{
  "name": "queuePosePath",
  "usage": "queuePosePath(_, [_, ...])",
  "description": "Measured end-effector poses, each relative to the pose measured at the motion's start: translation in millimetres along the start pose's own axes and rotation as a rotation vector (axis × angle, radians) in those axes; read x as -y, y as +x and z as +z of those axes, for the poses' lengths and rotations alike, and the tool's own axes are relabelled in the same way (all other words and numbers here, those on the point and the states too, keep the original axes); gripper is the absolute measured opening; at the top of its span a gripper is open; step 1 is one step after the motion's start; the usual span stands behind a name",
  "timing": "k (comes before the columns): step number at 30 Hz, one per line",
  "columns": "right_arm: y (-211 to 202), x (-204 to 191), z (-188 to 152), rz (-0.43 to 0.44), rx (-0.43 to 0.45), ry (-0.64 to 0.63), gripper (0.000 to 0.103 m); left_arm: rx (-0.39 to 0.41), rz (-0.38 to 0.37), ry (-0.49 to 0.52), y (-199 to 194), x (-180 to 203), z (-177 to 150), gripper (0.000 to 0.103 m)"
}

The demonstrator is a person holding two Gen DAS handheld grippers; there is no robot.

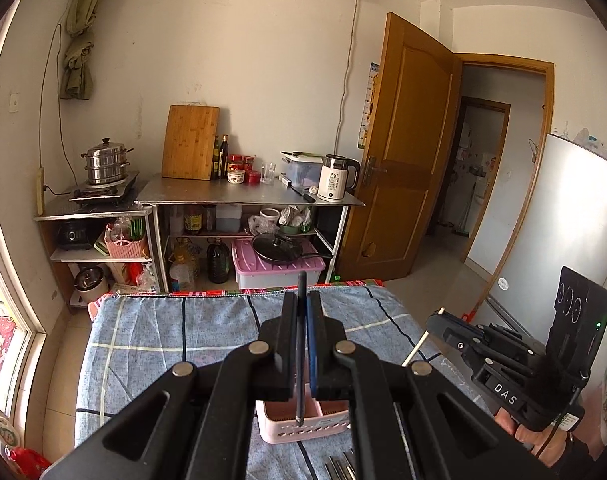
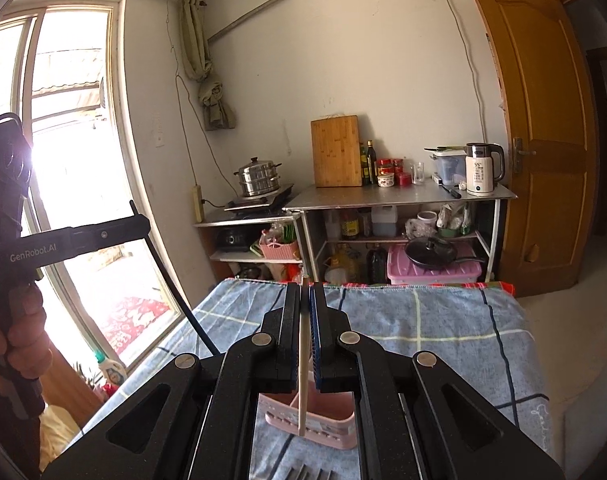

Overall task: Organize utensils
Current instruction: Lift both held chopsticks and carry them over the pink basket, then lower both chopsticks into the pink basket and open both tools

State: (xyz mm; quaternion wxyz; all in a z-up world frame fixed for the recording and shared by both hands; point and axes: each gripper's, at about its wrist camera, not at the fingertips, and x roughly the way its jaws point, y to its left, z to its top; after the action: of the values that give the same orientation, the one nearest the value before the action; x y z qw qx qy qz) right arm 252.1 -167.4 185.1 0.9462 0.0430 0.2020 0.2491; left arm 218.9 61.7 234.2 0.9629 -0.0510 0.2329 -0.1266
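Observation:
My left gripper [image 1: 302, 300] is shut on a black chopstick [image 1: 300, 384] that hangs upright, its lower tip over a pink slotted utensil holder [image 1: 303, 426] on the blue checked tablecloth [image 1: 175, 344]. My right gripper [image 2: 304, 296] is shut on a pale wooden chopstick [image 2: 302, 380], upright, its lower end in front of the same pink holder [image 2: 327, 420]. The right gripper also shows at the right of the left wrist view [image 1: 437, 322] with the pale chopstick [image 1: 415, 348]. The left gripper shows at the left of the right wrist view [image 2: 141, 222] with the black chopstick [image 2: 175, 288].
Several metal utensils [image 1: 341, 466] lie on the cloth near the front edge, also seen in the right wrist view [image 2: 309, 472]. Beyond the table's far edge stand a steel shelf unit [image 1: 247, 196] with a kettle, jars and cutting board, a wooden door [image 1: 399, 152] and a window [image 2: 63, 160].

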Motion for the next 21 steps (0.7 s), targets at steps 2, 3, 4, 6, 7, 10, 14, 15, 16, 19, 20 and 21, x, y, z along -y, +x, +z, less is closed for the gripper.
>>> queuePosePath(2, [8,-1,3,0.002,0.011,0.008,0.005,0.002,0.004,0.001,8,-3,2,0.005])
queuePosePath(3, [12,-2,5,0.008,0.015,0.015,0.005,0.003,0.0,-0.007,11,-6,3,0.005])
queuePosePath(4, [17,-2,7,0.013,0.017,0.023,0.005,0.003,-0.005,-0.012,15,-8,3,0.005])
queuePosePath(6, [25,-4,8,0.016,0.025,0.029,0.005,0.009,0.001,-0.012,22,-13,2,0.005])
queuePosePath(7, [29,-5,9,0.018,0.028,0.029,0.005,0.007,-0.001,-0.018,26,-16,1,0.005])
queuePosePath(10, [42,-7,5,0.02,0.02,0.021,0.005,-0.009,-0.012,-0.039,37,-26,-6,0.005])
queuePosePath(14, [62,-8,-7,0.019,-0.018,0.015,0.005,-0.048,-0.016,-0.062,53,-34,-20,0.005])
queuePosePath(15, [67,-7,-12,0.022,-0.032,0.016,0.005,-0.059,-0.018,-0.066,57,-36,-23,0.005])
queuePosePath(16, [71,-8,-16,0.022,-0.045,0.015,0.005,-0.069,-0.021,-0.072,60,-38,-27,0.005])
queuePosePath(19, [81,-6,-28,0.024,-0.081,0.02,0.005,-0.098,-0.02,-0.077,70,-42,-36,0.005])
queuePosePath(20, [83,-5,-31,0.024,-0.093,0.023,0.005,-0.107,-0.02,-0.08,73,-43,-40,0.005])
queuePosePath(21, [86,-4,-35,0.02,-0.103,0.026,0.005,-0.115,-0.02,-0.08,75,-44,-43,0.005])
